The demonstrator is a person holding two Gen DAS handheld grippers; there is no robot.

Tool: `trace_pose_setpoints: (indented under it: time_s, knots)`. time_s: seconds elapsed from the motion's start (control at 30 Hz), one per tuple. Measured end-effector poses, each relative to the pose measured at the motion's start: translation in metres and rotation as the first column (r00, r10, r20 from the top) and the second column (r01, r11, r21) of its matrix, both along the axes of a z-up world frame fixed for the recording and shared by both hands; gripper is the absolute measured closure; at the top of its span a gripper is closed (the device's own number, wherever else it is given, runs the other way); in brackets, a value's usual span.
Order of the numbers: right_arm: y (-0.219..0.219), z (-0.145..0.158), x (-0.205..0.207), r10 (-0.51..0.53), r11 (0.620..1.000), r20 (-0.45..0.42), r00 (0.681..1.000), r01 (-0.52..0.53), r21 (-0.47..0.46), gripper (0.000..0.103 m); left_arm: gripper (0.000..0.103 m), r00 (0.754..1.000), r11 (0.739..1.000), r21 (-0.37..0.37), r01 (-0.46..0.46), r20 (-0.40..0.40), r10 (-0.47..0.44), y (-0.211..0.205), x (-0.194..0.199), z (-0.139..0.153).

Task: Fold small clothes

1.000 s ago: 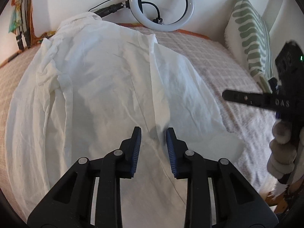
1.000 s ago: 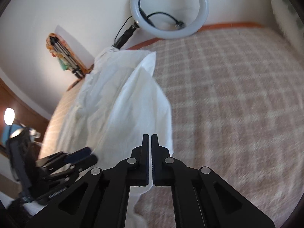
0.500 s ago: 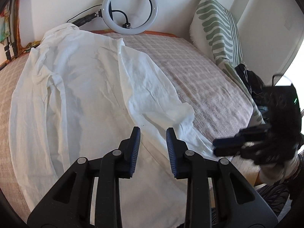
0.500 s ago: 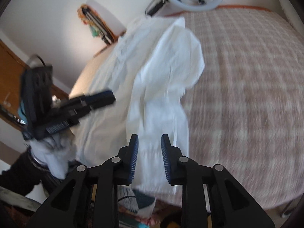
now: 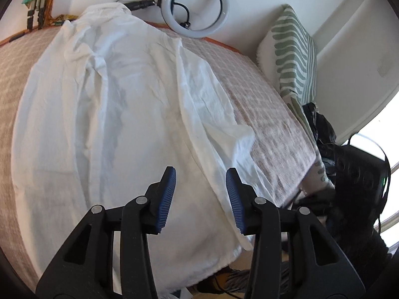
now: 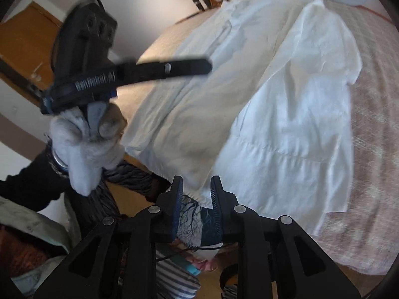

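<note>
A white shirt (image 5: 119,104) lies spread on the bed, its right sleeve (image 5: 224,137) folded in along the side. It also shows in the right wrist view (image 6: 286,114). My left gripper (image 5: 200,194) is open and empty, hovering above the shirt's lower hem. It shows from the side in the right wrist view (image 6: 159,68), held in a gloved hand. My right gripper (image 6: 194,199) is open and empty, off the near edge of the bed by the shirt's hem. In the left wrist view it is a dark blur at the right edge.
The bed has a pink checked cover (image 5: 261,104). A ring light (image 5: 197,2) leans on the far wall. A green striped pillow (image 5: 294,49) stands at the right. Clothes and cables lie on the floor (image 6: 174,269) by the bed.
My right gripper opened and pulled back off the bed edge, leaving the sleeve folded on the shirt. My left gripper opened wider and lifted back toward the hem.
</note>
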State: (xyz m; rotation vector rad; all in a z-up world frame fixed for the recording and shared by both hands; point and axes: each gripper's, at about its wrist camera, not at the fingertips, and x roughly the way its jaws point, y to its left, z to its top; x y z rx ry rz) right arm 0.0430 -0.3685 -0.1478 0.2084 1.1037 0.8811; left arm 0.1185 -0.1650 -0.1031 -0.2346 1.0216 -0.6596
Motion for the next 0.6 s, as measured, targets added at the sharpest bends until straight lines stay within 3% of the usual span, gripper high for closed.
trace_pose_setpoints:
  time_s: [0.1, 0.17, 0.27, 0.33, 0.47, 0.6]
  knots:
    - [-0.038, 0.015, 0.009, -0.120, 0.992, 0.038, 0.992, 0.118, 0.043, 0.078, 0.051, 0.998, 0.998, 0.043, 0.055, 0.037, -0.057, -0.018, -0.017, 0.001]
    - [-0.065, 0.019, 0.025, -0.240, 0.970, 0.054, 0.969, 0.238, 0.043, 0.058, 0.051, 0.995, 0.993, 0.095, 0.069, 0.062, -0.075, -0.030, -0.024, 0.000]
    - [-0.089, 0.011, 0.052, -0.361, 0.932, 0.055, 0.931, 0.362, -0.005, 0.058, 0.051, 0.994, 0.990, 0.127, 0.062, 0.077, -0.072, -0.039, -0.027, -0.006]
    - [-0.090, 0.003, 0.068, -0.388, 0.921, 0.042, 0.921, 0.389, -0.034, 0.058, 0.051, 0.996, 0.990, 0.133, 0.044, 0.076, -0.054, -0.039, -0.028, -0.009]
    - [-0.088, -0.006, 0.086, -0.394, 0.914, 0.055, 0.917, 0.397, -0.082, 0.058, 0.051, 0.989, 0.989, 0.151, 0.010, 0.148, -0.033, -0.039, -0.034, -0.001]
    - [-0.103, 0.010, 0.071, -0.406, 0.912, 0.100, 0.908, 0.409, -0.013, 0.058, 0.073, 0.980, 0.990, 0.143, 0.009, 0.197, -0.037, -0.043, -0.036, 0.012]
